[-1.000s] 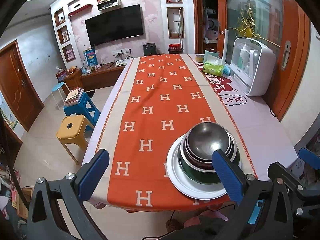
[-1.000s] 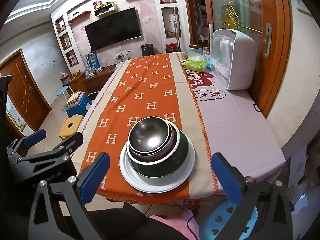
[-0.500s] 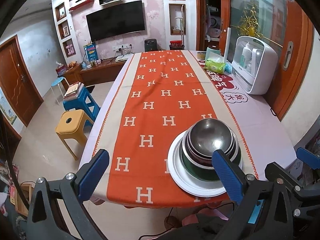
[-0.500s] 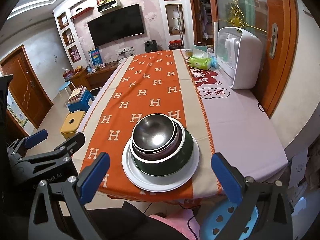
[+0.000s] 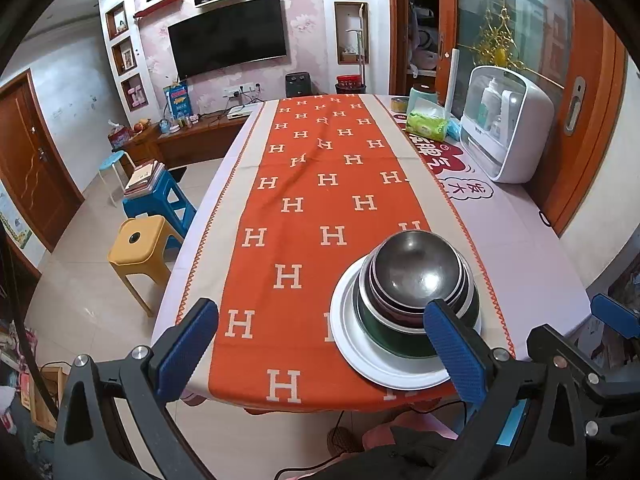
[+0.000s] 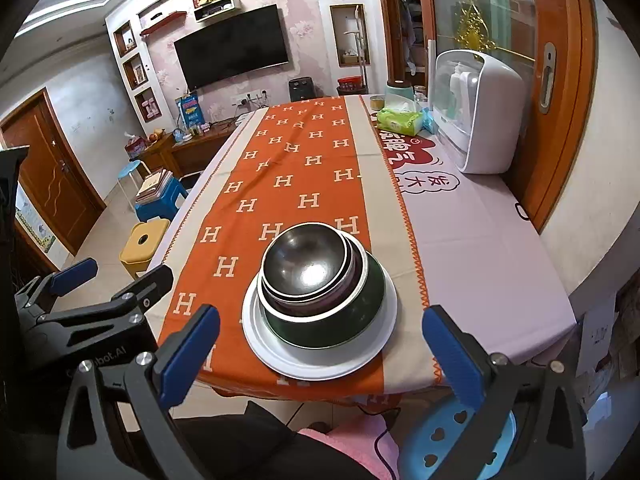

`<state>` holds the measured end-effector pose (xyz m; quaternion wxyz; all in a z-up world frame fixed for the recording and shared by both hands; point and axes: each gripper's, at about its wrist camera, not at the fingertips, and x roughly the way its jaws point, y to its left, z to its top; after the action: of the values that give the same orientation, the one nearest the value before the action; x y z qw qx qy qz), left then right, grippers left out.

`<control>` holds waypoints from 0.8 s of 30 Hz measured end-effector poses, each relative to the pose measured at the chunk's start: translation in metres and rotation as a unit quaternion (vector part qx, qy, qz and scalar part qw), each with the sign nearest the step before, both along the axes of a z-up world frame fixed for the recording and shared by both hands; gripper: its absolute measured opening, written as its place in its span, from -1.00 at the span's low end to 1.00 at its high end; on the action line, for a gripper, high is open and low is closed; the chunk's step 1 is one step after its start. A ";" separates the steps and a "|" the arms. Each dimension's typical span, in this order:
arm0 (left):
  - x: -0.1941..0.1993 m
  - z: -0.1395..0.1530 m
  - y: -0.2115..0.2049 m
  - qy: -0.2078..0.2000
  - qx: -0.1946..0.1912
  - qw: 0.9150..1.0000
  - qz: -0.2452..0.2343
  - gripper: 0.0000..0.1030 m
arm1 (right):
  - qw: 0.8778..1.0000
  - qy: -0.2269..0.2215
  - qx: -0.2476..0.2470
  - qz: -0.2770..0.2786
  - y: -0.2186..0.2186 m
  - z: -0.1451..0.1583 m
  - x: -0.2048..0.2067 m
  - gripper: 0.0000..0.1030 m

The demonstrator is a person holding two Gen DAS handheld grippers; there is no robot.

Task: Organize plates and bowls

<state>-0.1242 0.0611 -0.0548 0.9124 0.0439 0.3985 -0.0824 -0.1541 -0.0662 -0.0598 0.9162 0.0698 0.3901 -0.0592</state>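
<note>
Bowls (image 6: 310, 276) sit nested on the plate (image 6: 320, 354) near the tabletop (image 6: 472, 232) edge, both hand-held grippers (left (image 5: 320, 354), right (image 6: 320, 354)) gaping and empty: stack either finished or awaiting unstacking, can't tell.

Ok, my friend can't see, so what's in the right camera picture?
A stack of bowls sits on a white plate near the table's front edge. The open right gripper frames it, empty.

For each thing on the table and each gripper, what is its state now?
white plate: flat on the runner, carries the bowls.
green bowl: upright on the plate.
steel bowl: nested on top, empty.
left gripper: open, holds nothing.
right gripper: open, holds nothing.
wipes pack: lying flat.
</note>
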 end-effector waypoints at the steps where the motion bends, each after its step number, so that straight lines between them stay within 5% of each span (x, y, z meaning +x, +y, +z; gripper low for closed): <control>1: 0.000 0.000 -0.001 0.000 0.000 1.000 -0.001 0.98 | 1.000 0.000 0.000 0.000 0.000 0.000 0.000 0.97; 24: 0.003 -0.001 -0.002 0.002 0.001 1.000 -0.005 0.98 | 1.000 0.003 0.001 -0.006 -0.004 -0.001 0.000 0.97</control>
<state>-0.1213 0.0594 -0.0557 0.9112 0.0470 0.3999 -0.0867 -0.1541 -0.0697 -0.0612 0.9145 0.0726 0.3928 -0.0644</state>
